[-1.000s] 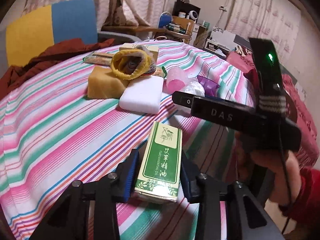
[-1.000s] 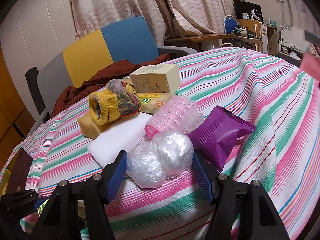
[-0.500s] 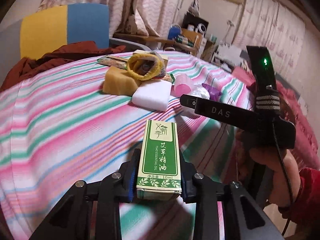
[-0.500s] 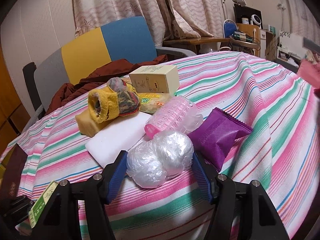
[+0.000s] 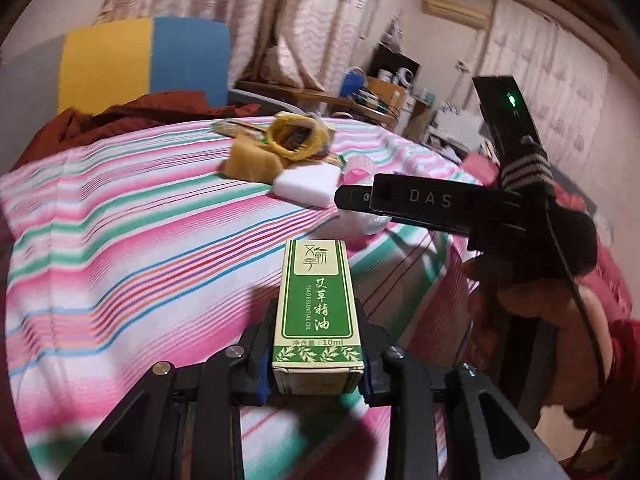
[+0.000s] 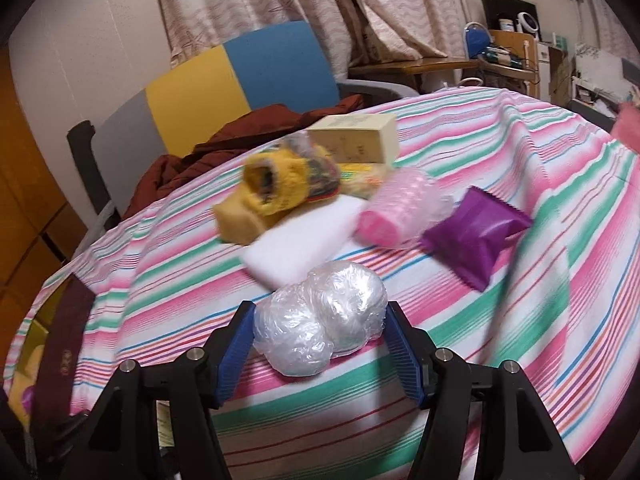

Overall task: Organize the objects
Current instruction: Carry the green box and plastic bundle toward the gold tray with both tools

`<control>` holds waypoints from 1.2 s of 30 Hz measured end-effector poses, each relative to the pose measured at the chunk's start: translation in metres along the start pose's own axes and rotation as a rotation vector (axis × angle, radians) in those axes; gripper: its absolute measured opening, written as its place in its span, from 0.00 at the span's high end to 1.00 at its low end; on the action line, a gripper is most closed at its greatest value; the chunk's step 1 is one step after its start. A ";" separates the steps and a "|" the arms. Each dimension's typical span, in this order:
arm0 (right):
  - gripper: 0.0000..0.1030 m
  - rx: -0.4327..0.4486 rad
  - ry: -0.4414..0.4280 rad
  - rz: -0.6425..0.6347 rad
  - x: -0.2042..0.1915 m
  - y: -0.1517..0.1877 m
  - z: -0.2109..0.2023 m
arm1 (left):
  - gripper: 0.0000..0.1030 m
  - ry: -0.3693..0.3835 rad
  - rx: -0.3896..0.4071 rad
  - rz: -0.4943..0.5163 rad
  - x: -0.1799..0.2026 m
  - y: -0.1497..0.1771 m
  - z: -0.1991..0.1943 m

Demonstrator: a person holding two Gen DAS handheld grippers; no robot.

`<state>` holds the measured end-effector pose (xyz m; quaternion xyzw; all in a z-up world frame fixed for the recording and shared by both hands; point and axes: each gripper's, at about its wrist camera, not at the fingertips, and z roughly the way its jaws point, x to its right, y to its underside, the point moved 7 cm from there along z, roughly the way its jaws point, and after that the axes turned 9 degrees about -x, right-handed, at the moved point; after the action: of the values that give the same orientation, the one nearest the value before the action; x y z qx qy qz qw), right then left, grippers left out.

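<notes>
My left gripper (image 5: pixel 316 364) is shut on a green essential-oil box (image 5: pixel 316 312) and holds it above the striped tablecloth (image 5: pixel 120 248). My right gripper (image 6: pixel 320 344) is shut on a clear crumpled plastic bundle (image 6: pixel 320 320), held above the cloth. Its black body (image 5: pixel 424 204) shows to the right in the left wrist view. On the table lie a white foam block (image 6: pixel 296 240), a yellow sponge (image 6: pixel 236 224) with a yellow knitted item (image 6: pixel 280 184) on it, a pink roll (image 6: pixel 396 208), a purple packet (image 6: pixel 476 236) and a cream box (image 6: pixel 356 138).
A chair with a yellow and blue back (image 6: pixel 240 76) holds a dark red garment (image 6: pixel 248 132) behind the table. A cluttered desk (image 6: pixel 500 60) stands at the back right. A dark brown strip (image 6: pixel 60 344) lies at the table's left edge.
Both grippers have lifted and pulled back from the pile with their objects. The green box rose off the cloth; the plastic bundle moved away from the white block and the purple packet.
</notes>
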<state>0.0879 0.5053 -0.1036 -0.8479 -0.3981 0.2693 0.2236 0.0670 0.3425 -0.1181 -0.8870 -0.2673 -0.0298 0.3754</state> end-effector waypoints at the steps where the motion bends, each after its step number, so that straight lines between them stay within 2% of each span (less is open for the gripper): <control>1: 0.37 0.000 -0.008 -0.004 -0.005 0.000 -0.001 | 0.70 0.011 0.010 -0.012 0.001 0.003 -0.006; 7: 0.37 -0.022 -0.063 -0.008 -0.032 0.007 0.000 | 0.70 0.030 0.063 -0.005 0.009 0.014 -0.043; 11: 0.37 -0.033 -0.085 -0.020 -0.046 0.013 0.001 | 0.70 0.048 0.079 -0.067 -0.001 0.022 -0.063; 20: 0.37 -0.054 -0.180 -0.095 -0.101 0.031 -0.009 | 0.70 0.008 0.166 -0.127 -0.025 0.030 -0.117; 29: 0.37 -0.027 -0.290 -0.221 -0.169 0.045 -0.037 | 0.70 -0.088 0.201 -0.263 -0.085 0.048 -0.163; 36: 0.37 -0.035 -0.406 -0.313 -0.226 0.064 -0.059 | 0.70 -0.180 0.136 -0.386 -0.147 0.076 -0.182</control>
<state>0.0394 0.2786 -0.0346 -0.7083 -0.5657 0.3893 0.1633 0.0061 0.1083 -0.0749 -0.7912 -0.4659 -0.0035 0.3961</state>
